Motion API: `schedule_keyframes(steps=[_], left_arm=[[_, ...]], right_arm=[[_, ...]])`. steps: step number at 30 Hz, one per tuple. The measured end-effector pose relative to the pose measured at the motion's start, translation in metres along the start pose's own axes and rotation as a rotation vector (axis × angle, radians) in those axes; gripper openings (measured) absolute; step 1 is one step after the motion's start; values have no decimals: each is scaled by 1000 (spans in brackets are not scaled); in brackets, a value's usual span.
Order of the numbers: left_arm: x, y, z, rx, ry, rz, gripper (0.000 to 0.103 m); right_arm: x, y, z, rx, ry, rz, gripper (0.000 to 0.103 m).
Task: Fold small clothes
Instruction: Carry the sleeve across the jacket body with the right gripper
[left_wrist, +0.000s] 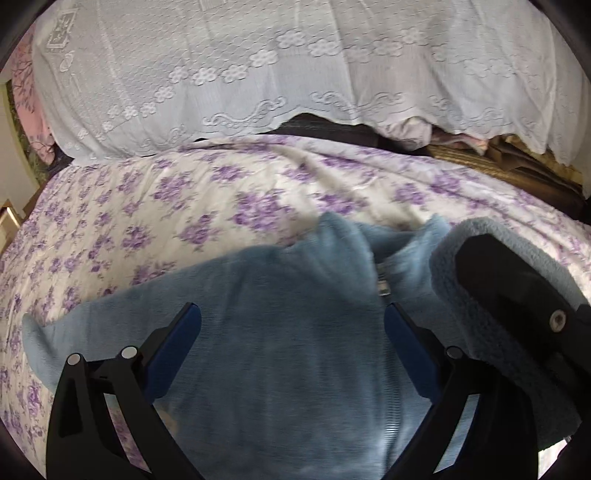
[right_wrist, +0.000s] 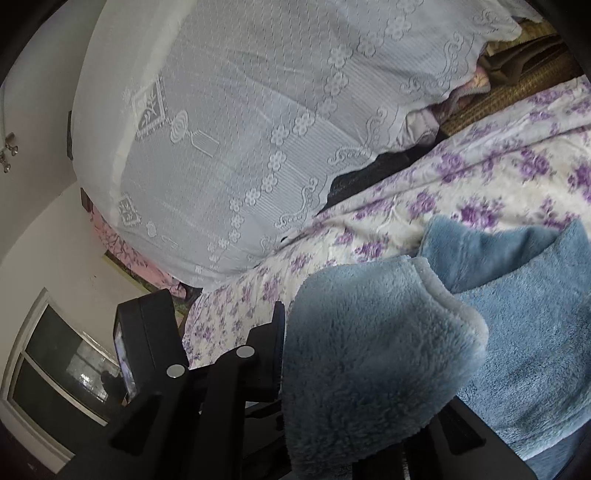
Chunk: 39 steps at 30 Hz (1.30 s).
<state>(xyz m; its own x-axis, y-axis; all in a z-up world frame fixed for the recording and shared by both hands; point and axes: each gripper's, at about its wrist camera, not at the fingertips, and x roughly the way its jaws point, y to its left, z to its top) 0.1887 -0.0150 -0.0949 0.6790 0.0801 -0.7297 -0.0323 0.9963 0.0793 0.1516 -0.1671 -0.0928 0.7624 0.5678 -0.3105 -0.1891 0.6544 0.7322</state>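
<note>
Closest to the right wrist camera, a fold of the fluffy light-blue fleece garment (right_wrist: 373, 354) bulges up over the right gripper (right_wrist: 291, 350). The gripper's jaws are pressed together on that fold, and the fleece hides one finger completely; only the left black finger with its blue pad shows, at the fabric's edge. The rest of the garment trails off to the right and lies on the bed, with a raised collar or sleeve edge behind the held fold.

In the left wrist view, the left gripper (left_wrist: 291, 350) stands wide open above the smooth blue body of the same garment (left_wrist: 280, 332). Its two blue-padded fingers (left_wrist: 173, 354) are spread well apart, with the cloth lying under and between them but not pinched. A small metal zipper pull (left_wrist: 383, 284) sits near the right finger's tip. To the right, the right gripper (left_wrist: 517, 295) appears as a black shape wrapped in the lifted fleece edge.

The garment rests on a white bedspread printed with purple flowers (left_wrist: 147, 206). Behind it, a white lace cloth (left_wrist: 258, 74) drapes over a bulky pile along the far side of the bed.
</note>
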Motion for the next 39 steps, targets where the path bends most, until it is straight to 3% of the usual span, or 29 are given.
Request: schedule_keyframes(steps=[5,8,10,12,18,21,23,25,27,28,29,30,33,39], left_arm=[[12,16,-4,-13,12,19,97],[27,27,-10,-41,46,21,97],[37,38,-15,-74,80,11,97],[41,59,-20,-154,93,-28,97],[25,116,-29,-369,52,-95,98],[7,127,-33,-414,24,-140,98],[-3,125,-34,-399,7,-147,98],[-16,116,-32,-348,-20,-119,98],[-28,110,-33,-296,-48,-45,97],[-32,107,-34,-276,-54,12,99],[-34,106,-37,-258,-57,34,98],[-35,107,-39,-252,-56,31,98],[-35,117,-48,-278,-33,38,99],[-41,113,-61,-280,-14,-12,99]], right_arm=[[23,6,-11,-11,28,-15,16],[36,0,-18,-2,54,-36,32],[43,-7,-24,5,87,-65,54],[47,-16,-28,27,119,-80,56],[32,-17,-28,27,141,-15,59],[15,-7,-26,-17,140,27,61],[4,-4,-23,-29,136,72,69],[0,2,-24,-45,161,124,84],[6,10,-26,-103,217,76,91],[8,13,-26,-154,217,10,91],[8,16,-26,-208,198,-89,91],[5,16,-26,-230,183,-133,91],[-6,0,-23,-66,209,60,91],[-42,-2,-18,-65,165,139,92]])
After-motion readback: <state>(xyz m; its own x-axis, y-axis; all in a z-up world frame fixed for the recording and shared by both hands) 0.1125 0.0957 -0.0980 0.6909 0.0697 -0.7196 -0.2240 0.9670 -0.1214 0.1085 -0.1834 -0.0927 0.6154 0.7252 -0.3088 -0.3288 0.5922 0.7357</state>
